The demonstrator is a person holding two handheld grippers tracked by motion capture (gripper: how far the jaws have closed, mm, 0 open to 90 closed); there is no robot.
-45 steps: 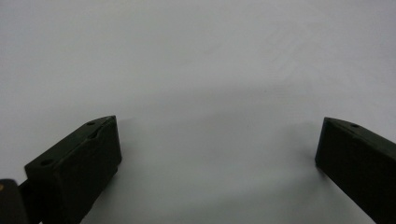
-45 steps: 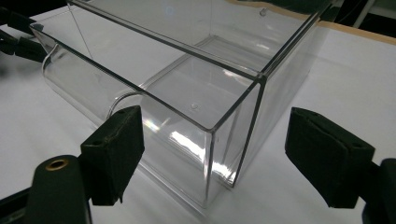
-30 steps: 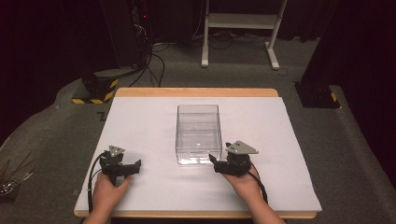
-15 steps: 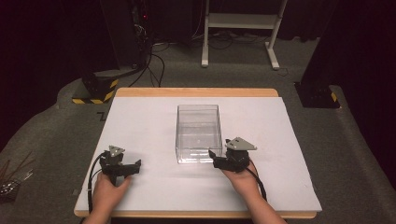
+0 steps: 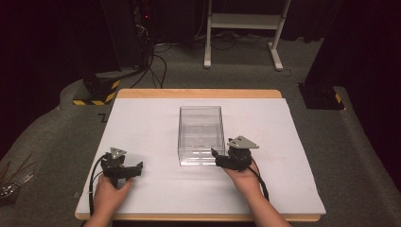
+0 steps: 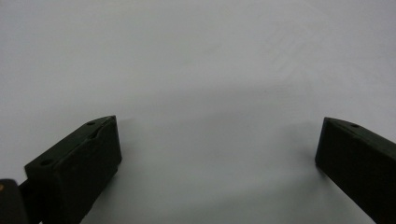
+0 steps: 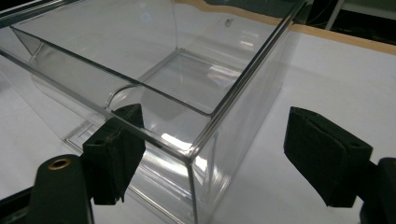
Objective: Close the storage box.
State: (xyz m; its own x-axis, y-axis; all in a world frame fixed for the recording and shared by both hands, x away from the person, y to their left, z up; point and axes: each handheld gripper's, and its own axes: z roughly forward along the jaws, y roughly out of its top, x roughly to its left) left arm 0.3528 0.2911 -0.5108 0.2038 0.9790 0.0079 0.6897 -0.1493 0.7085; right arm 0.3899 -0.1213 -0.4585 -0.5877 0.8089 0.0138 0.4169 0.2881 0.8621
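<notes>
A clear plastic box (image 5: 201,135), open-topped and empty, stands in the middle of the white table (image 5: 142,118). My right gripper (image 5: 216,157) is open at the box's near right corner. In the right gripper view the box (image 7: 154,88) has that corner between the two jaws of my right gripper (image 7: 212,126). One jaw is against the near wall and the other stands clear of the right wall. My left gripper (image 5: 138,169) rests low on the table's near left, well apart from the box. In its own view the left gripper (image 6: 219,128) is open over bare white surface.
The table has a wooden edge (image 5: 198,93) and stands on grey carpet. Behind it are a white frame stand (image 5: 243,21), dark equipment with cables (image 5: 137,28) and a yellow-black striped base (image 5: 97,94). Thin tools (image 5: 12,184) lie on the floor at far left.
My right gripper has edged forward to the box's near right corner. The left gripper and the box have not moved.
</notes>
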